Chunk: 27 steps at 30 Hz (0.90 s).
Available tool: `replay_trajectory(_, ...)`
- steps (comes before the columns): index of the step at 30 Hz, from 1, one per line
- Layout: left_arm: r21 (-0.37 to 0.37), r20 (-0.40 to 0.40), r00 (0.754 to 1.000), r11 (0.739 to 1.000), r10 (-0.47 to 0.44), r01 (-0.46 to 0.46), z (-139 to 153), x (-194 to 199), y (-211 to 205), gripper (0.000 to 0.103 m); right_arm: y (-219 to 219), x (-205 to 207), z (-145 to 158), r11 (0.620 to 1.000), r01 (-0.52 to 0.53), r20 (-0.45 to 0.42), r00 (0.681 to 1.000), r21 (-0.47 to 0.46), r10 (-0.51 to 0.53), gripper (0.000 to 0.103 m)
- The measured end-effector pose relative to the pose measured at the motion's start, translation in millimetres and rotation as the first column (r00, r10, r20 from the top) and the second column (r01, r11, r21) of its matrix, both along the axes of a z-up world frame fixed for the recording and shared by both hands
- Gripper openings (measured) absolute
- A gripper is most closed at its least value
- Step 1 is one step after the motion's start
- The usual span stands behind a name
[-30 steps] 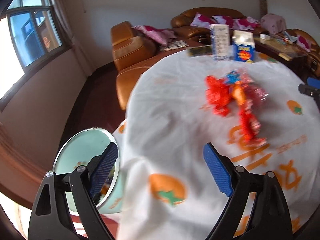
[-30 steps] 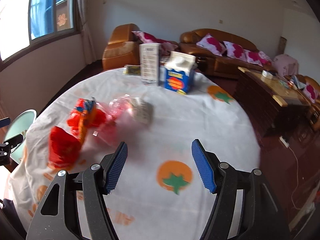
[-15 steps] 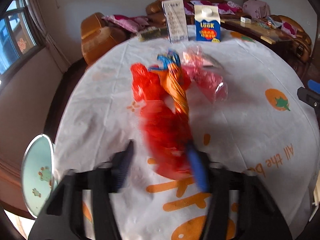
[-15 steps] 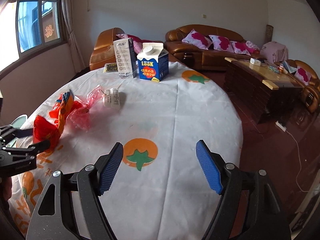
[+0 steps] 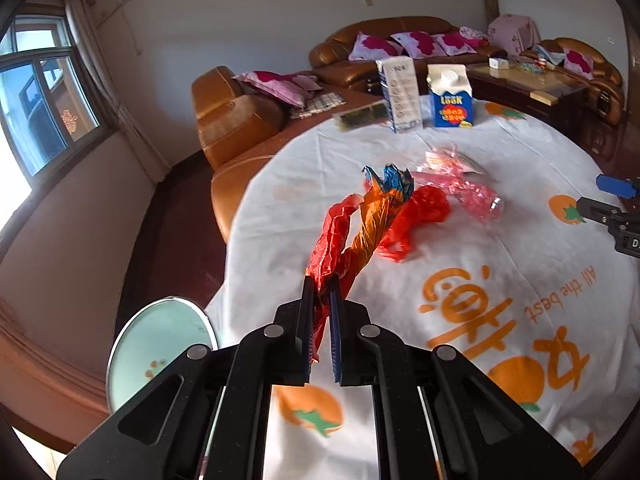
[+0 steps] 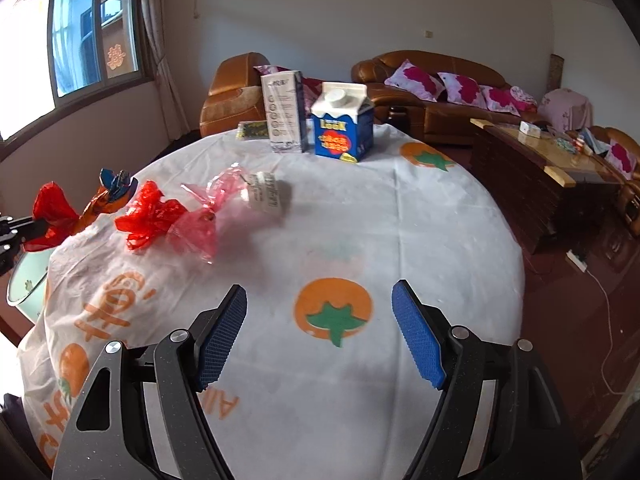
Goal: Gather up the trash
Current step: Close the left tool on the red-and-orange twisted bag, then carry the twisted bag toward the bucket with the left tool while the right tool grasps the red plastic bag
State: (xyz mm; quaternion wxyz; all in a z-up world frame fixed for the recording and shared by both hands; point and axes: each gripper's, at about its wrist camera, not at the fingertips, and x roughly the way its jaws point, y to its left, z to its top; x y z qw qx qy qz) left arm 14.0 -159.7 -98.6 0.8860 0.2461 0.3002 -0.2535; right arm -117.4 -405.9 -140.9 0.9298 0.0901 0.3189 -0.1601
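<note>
Left fingers pinched on the wrappers at the table's left edge.

My left gripper is clamped on the red and orange wrappers; I should lift them clear of the tablecloth before swinging toward the bin just off that edge. My right gripper hangs wide apart, holding nothing.
</note>
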Motion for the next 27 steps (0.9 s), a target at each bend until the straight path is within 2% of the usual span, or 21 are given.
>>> replay_trajectory(6, -0.011, 0.037, 0.998, 0.999, 0.045, -0.045, 13, 6, 33, 0.007, 26, 22, 11, 0.998, -0.062, 0.022, 0.998, 0.010, 0.062, 0.074)
replay_trajectory(15, -0.014, 0.020, 0.988, 0.988, 0.156, -0.156, 4, 31, 82, 0.007, 55, 67, 19, 0.991, -0.127, 0.042, 0.991, 0.048, 0.125, 0.073)
replay_trajectory(20, -0.024, 0.016, 0.977, 0.977, 0.214, -0.213, -1, 46, 103, 0.007, 75, 107, 29, 0.979, -0.193, 0.038, 0.981, 0.067, 0.191, 0.049)
replay_trajectory(22, -0.029, 0.012, 0.973, 0.973, 0.232, -0.231, -2, 51, 111, 0.007, 82, 125, 30, 0.977, -0.207, 0.021, 0.978, 0.058, 0.206, 0.046)
replay_trajectory(27, -0.039, -0.008, 0.966, 0.965, 0.259, -0.259, -7, 60, 126, 0.007, 88, 172, 6, 0.978, -0.203, -0.133, 0.969, 0.046, 0.207, 0.042)
